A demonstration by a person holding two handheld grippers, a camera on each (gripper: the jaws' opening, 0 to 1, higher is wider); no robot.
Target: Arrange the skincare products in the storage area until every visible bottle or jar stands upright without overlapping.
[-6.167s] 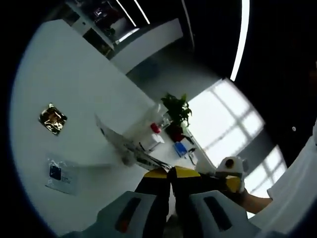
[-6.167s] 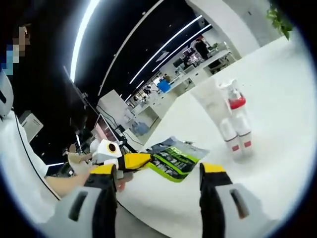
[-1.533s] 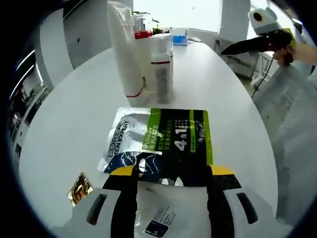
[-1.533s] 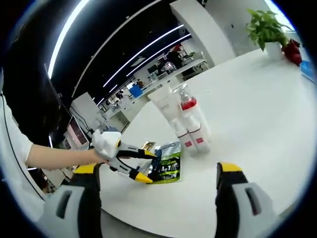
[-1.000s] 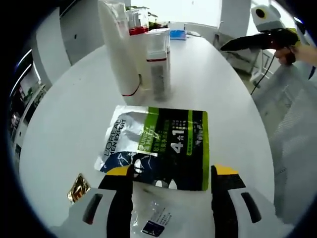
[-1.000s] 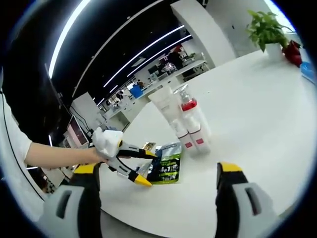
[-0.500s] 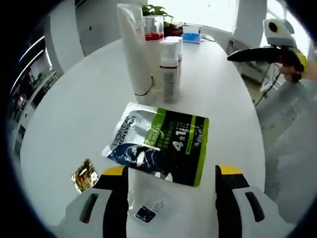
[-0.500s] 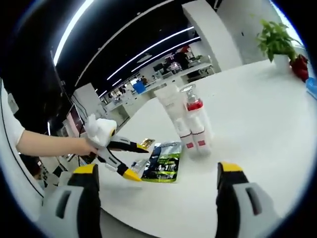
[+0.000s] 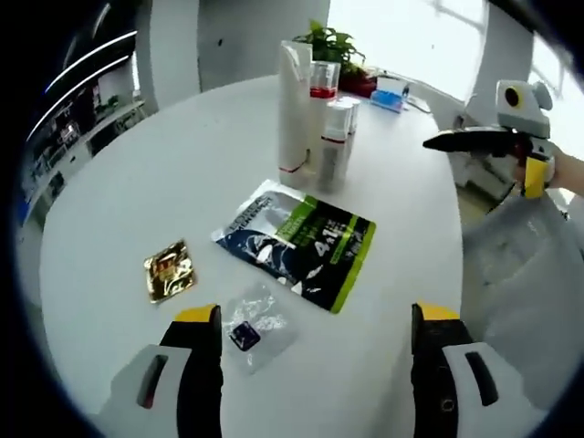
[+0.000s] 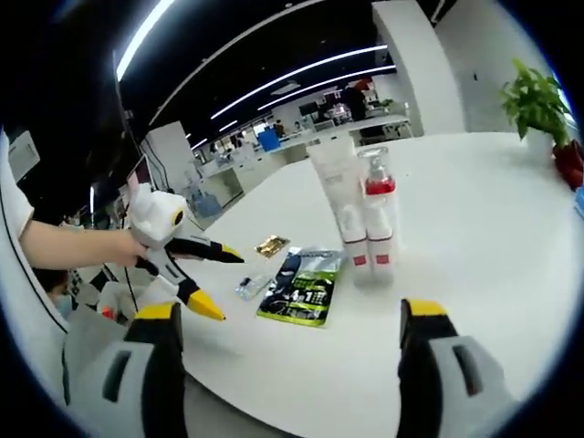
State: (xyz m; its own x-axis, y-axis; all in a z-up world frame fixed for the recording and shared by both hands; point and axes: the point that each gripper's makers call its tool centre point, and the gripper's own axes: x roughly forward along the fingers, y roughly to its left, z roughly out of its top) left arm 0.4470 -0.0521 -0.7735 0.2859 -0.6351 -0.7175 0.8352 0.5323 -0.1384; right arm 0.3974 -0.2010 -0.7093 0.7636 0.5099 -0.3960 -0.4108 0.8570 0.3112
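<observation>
Broadly, a round white worktop [image 9: 137,182] carries everything. Near its middle stands a tight cluster of skincare containers, all upright: a tall white squeeze tube with a thin red band near its base [image 9: 294,109], a clear pump bottle with a red collar [image 9: 321,87] just behind it, and two smaller white bottles with grey lower halves [image 9: 336,137] touching one another beside the tube. In the right gripper view the same cluster reads as the tube [image 10: 334,187], the red-collared bottle [image 10: 378,187] and the small bottles [image 10: 365,239] with red marks low on their fronts.

Just in front of the cluster, apart from it, a flat black, green and silver sachet [image 9: 297,242] lies on the worktop. Nearer the left hand-held gripper lie a clear plastic packet with a small dark square inside [image 9: 255,324] and, well to one side, a small gold foil square [image 9: 169,271].

The left hand-held gripper [image 9: 310,365] hovers above the worktop edge, jaws spread wide, gripping nothing. The right hand-held gripper [image 10: 287,365] is likewise spread and empty, held off the worktop's rim. A potted green plant [image 9: 333,46] sits at the far edge.
</observation>
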